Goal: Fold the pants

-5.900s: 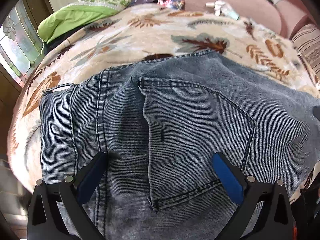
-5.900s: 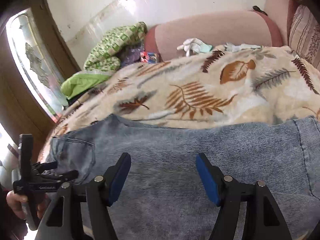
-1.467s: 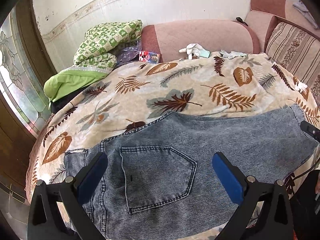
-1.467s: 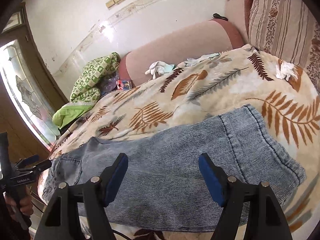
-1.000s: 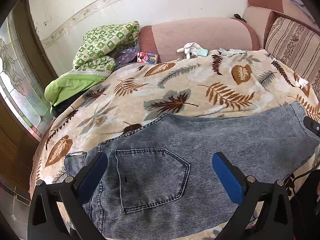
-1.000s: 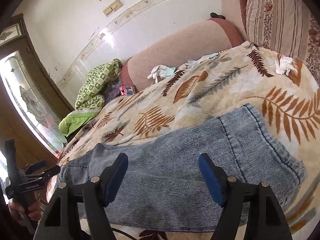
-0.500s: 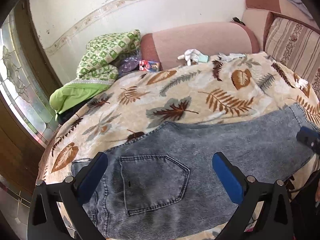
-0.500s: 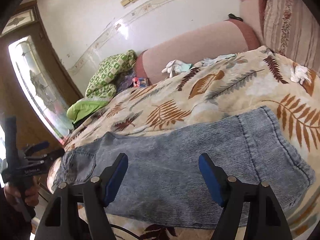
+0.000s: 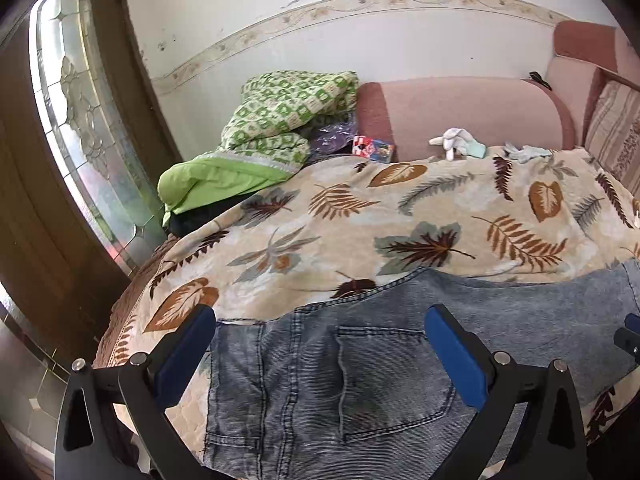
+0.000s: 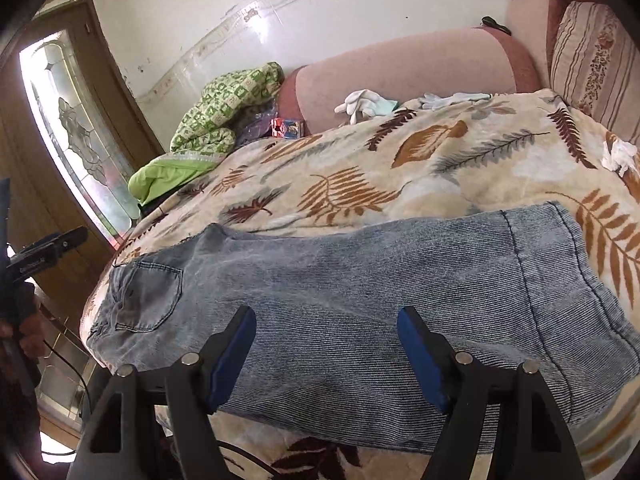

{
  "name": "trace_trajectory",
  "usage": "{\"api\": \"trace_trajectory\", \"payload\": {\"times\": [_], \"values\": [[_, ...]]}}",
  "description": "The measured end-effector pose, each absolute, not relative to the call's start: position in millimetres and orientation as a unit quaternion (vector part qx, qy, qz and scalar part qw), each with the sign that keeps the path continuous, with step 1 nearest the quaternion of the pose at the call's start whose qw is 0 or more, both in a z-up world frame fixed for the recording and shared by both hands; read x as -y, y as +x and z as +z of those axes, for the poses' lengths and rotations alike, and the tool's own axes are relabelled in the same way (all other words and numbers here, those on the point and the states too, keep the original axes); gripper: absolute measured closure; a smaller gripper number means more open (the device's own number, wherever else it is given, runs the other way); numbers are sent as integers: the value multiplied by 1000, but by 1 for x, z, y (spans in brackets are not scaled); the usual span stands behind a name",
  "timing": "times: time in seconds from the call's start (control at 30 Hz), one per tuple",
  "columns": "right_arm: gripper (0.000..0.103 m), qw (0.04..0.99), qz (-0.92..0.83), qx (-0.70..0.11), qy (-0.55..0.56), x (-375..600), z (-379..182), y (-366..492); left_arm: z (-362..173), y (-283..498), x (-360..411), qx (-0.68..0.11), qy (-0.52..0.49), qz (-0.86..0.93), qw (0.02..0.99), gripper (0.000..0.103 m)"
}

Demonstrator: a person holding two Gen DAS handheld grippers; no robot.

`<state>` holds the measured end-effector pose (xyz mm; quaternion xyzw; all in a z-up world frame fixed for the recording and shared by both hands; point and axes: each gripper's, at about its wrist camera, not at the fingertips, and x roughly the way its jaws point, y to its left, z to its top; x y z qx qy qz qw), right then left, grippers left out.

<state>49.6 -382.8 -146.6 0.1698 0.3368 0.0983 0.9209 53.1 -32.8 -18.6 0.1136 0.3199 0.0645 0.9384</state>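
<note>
Presently:

- Jeans (image 10: pixel 360 296): pale blue denim, laid flat lengthwise along the near edge of the bed; waist and back pocket (image 9: pixel 390 380) toward the door side, hem (image 10: pixel 576 280) toward the striped cushion (image 10: pixel 596 48).
- Left gripper (image 9: pixel 320 356): jaws spread wide, holding nothing, poised above the waist end, clear of the cloth.
- Right gripper (image 10: pixel 326 354): jaws spread wide, holding nothing, above the middle of the leg.
- Hand (image 10: pixel 24 332): seen at the left edge of the right view, gripping the left tool's handle.
- Blanket (image 9: pixel 400 216): beige with brown and grey leaf print, covers the bed beneath the jeans.
- Quilt (image 9: pixel 280 120): green check, bundled at the far corner.
- Gloves (image 10: pixel 364 104): white, on the far edge by the pink bolster (image 9: pixel 472 112).
- Small box (image 9: pixel 372 147): red and blue, beside the quilt.
- Door (image 9: pixel 80 128): wood, with leaded glass pane.
</note>
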Motion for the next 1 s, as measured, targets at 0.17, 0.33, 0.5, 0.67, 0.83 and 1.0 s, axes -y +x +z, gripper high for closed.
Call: {"api": "trace_trajectory", "payload": {"times": [0.17, 0.33, 0.5, 0.67, 0.83, 1.0], "values": [[27, 918, 96, -351, 157, 376, -150, 54, -19, 53, 18, -321, 103, 72, 939, 0], [27, 917, 93, -359, 150, 371, -153, 56, -19, 52, 14, -320, 102, 70, 939, 0], [27, 910, 84, -378, 149, 369, -159, 62, -24, 52, 18, -328, 105, 64, 937, 0], [27, 899, 75, -408, 140, 368, -165, 68, -57, 55, 43, -387, 123, 18, 914, 0], [27, 898, 69, -384, 204, 406, -151, 49, -102, 56, 74, -451, 154, -24, 879, 0], [27, 892, 19, -365, 267, 474, -140, 18, -120, 56, 98, -475, 164, -44, 863, 0]]}}
